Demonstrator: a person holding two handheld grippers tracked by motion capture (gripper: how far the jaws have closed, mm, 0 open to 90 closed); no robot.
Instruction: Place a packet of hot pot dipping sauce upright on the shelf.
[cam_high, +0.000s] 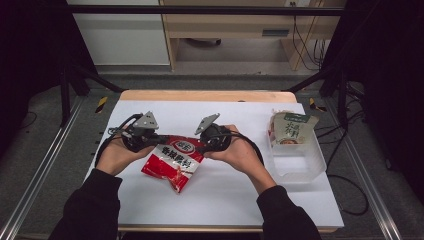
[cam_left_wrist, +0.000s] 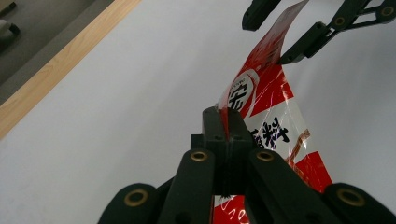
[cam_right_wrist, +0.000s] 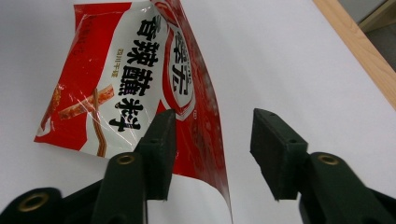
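Note:
A red and white snack packet (cam_high: 172, 162) with black lettering hangs between both hands over the white tabletop (cam_high: 225, 195). My left gripper (cam_high: 152, 140) is shut on the packet's top edge; in the left gripper view the jaws (cam_left_wrist: 227, 119) pinch the foil (cam_left_wrist: 266, 93). My right gripper (cam_high: 201, 145) comes in from the right at the same top edge. In the right gripper view its jaws (cam_right_wrist: 212, 135) stand apart with the packet's rim (cam_right_wrist: 201, 107) running between them, close to the left jaw and clear of the right one. The right gripper (cam_left_wrist: 270, 39) also straddles the packet's far end in the left gripper view.
A clear plastic tub (cam_high: 314, 165) stands at the right of the table, with a green and white packet (cam_high: 291, 127) leaning in its far end. The table's wooden far edge (cam_high: 205, 96) runs behind the white sheet. Dark frame rails flank both sides.

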